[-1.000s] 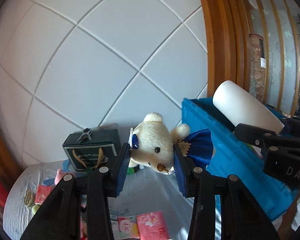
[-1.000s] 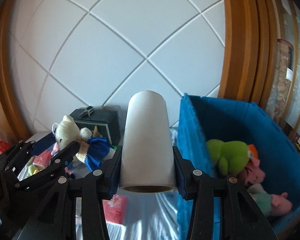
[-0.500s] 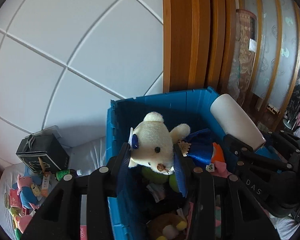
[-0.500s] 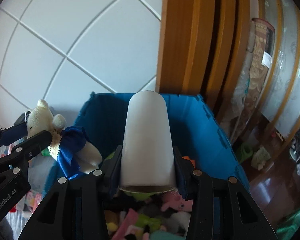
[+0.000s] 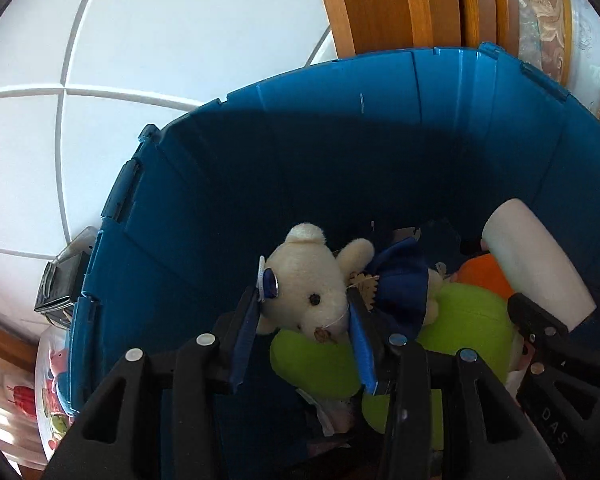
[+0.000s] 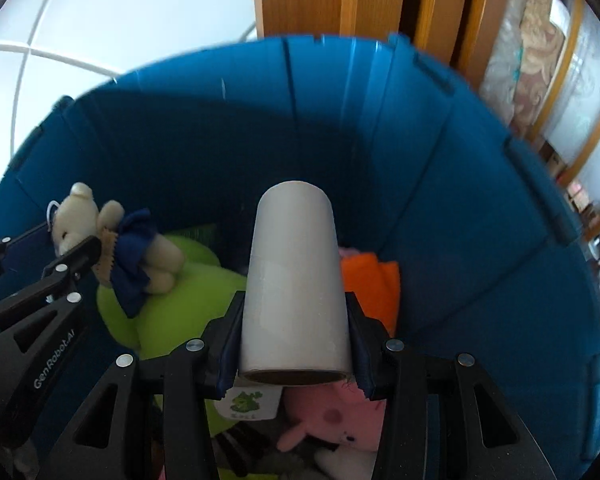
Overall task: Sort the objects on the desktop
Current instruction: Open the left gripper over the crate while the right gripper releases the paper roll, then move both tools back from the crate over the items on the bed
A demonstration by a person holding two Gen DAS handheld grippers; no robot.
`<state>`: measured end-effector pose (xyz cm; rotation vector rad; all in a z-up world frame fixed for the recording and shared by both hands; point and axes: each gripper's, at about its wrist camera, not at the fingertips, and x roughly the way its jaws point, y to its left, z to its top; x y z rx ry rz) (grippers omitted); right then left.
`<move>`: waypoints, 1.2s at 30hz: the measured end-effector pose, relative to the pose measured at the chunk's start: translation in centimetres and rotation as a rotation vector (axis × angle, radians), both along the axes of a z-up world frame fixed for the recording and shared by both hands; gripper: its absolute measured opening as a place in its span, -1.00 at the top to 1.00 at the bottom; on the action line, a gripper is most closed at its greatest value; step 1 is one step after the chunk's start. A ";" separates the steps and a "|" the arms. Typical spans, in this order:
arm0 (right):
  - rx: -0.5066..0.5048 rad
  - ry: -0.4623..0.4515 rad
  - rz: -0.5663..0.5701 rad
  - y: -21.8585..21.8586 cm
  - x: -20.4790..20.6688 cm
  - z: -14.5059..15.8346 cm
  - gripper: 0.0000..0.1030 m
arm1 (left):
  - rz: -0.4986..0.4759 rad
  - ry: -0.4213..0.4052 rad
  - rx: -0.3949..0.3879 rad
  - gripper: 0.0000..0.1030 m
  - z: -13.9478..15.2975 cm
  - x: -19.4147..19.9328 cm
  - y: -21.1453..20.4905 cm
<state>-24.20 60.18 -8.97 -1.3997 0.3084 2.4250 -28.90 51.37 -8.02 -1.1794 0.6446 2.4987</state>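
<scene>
Your left gripper (image 5: 304, 320) clamps teddy bear (image 5: 308, 288), right gripper (image 6: 294, 340) clamps white roll (image 6: 294, 280); both over blue bin (image 6: 480, 200) centre, ready to drop.

Plush toys (image 6: 172, 312) crowding blue bin (image 6: 460, 208)

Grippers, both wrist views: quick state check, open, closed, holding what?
Left gripper: closed on the cream plush teddy bear in a blue dress, over the blue plastic bin.
Right gripper: closed on the white cylindrical roll.

cream bear (image 5: 308, 292), white roll (image 6: 294, 284), over blue bin (image 5: 380, 152)
</scene>
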 end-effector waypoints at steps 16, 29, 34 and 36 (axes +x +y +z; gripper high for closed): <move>0.047 -0.060 -0.007 0.5 0.7 -0.5 -1.00 | 0.007 0.064 -0.060 -0.42 0.9 0.7 -0.4; 0.225 -0.056 0.031 -1.1 0.9 1.4 -1.00 | -0.028 0.085 0.200 -0.42 5.9 2.9 -3.9; 0.190 0.018 0.055 -1.6 2.0 3.3 -1.00 | -0.063 0.050 0.257 -0.42 9.6 5.1 -6.5; 0.160 0.041 0.078 -1.9 2.3 4.2 -1.00 | -0.088 0.049 0.262 -0.44 11.1 6.2 -7.6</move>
